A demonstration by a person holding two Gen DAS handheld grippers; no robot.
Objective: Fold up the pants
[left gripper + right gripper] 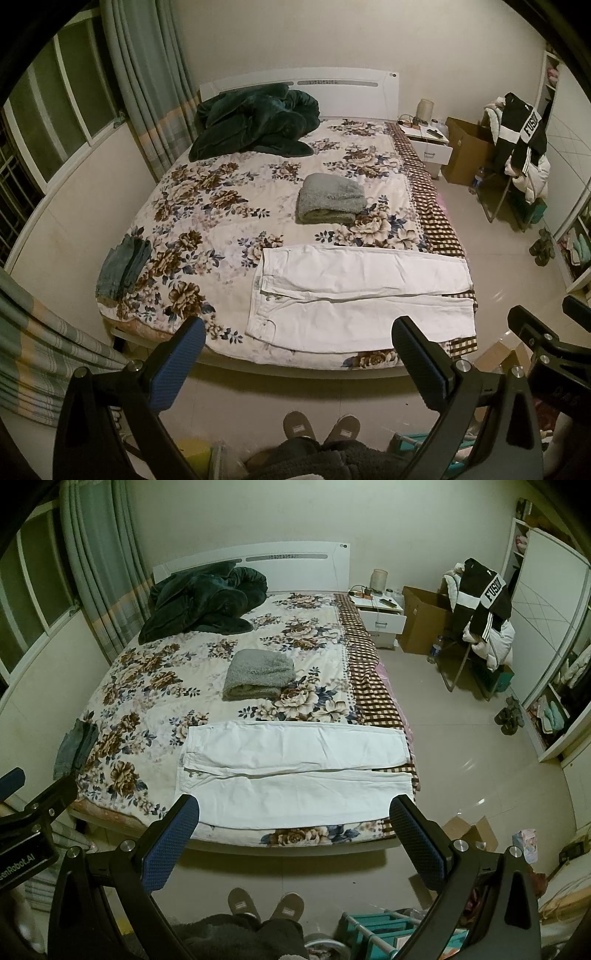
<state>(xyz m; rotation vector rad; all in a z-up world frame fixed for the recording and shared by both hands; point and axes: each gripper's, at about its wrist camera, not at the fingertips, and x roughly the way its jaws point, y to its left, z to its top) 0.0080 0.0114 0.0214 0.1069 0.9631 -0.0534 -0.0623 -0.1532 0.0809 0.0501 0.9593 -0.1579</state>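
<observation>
- The white pants [362, 291] lie flat across the near end of the bed [207, 672], waistband to the left, the two legs running to the right, cuffs close to the right bed edge.
- Judged from the look: woven cotton or denim-like cloth, light, soft but w/ some body; it should hold a crease and not slip much on the quilt. Not fragile.
- Good places to take hold, in my opinion: the waistband corner on the left and the cuff end on the right, or the near long edge, so the near leg can be laid over the far one.
- Left gripper [299, 350] hovers above the floor in front of the bed, its fingers spread wide, nothing between them.
- Right gripper [295, 823] is the same: fingers wide apart, empty, not touching the cloth.
- Surface: a floral quilt [207, 206], soft and a bit uneven, so thin edges may be hard to pinch w/o taking quilt too.
- Also on the bed: a folded grey blanket [258, 677] in the middle, a dark green blanket [255, 122] in a heap by the headboard, folded jeans [123, 267] at the left edge.
- Room: tiled floor, curtains at left, a nightstand [380, 618] and a chair w/ clothes [480, 620] at right. The person's slippers [266, 904] show below.
</observation>
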